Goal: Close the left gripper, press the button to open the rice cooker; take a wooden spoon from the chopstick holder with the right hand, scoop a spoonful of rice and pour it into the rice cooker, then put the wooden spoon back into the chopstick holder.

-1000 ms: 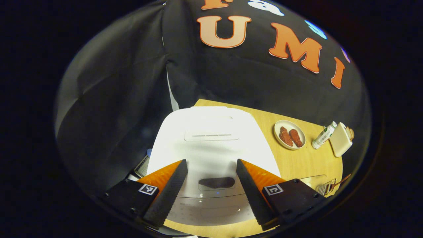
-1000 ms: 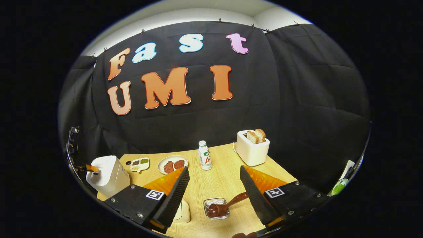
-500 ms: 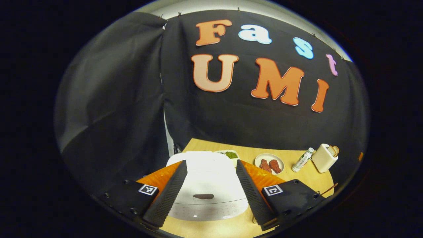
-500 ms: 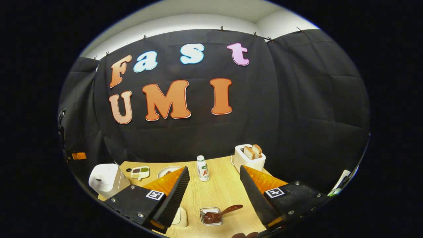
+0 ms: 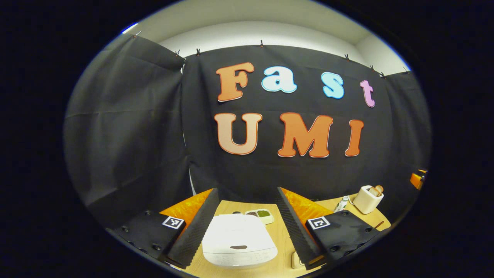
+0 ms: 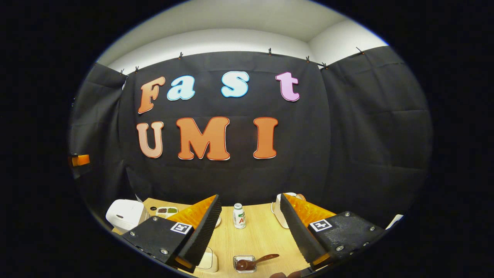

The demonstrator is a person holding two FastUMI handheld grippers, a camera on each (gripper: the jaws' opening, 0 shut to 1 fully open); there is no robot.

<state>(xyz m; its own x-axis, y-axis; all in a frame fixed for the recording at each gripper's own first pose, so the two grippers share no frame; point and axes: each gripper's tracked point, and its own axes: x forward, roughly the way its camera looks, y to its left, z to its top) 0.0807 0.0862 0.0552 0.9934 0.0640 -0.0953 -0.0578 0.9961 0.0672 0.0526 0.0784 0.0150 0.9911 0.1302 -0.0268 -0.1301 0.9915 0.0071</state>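
Observation:
The white rice cooker (image 5: 239, 245) stands with its lid down on the wooden table, low between the fingers of my left gripper (image 5: 246, 190), which is open, empty and well above it. In the right gripper view the cooker (image 6: 123, 214) sits at the far left. A dark wooden spoon (image 6: 266, 258) lies with its bowl in a small clear holder (image 6: 244, 264) near the table's front edge. My right gripper (image 6: 249, 197) hangs open and empty above the table, the spoon below and between its fingers.
A divided dish (image 5: 259, 214) lies behind the cooker. A small bottle (image 6: 239, 216) and a toaster (image 5: 366, 199) stand at the back of the table (image 6: 258, 237). A white container (image 6: 206, 260) sits left of the spoon holder.
Both grippers have risen and drawn back from the table, tilting up toward the wall. The cooker and the spoon look smaller and lower. Both grippers stay open.

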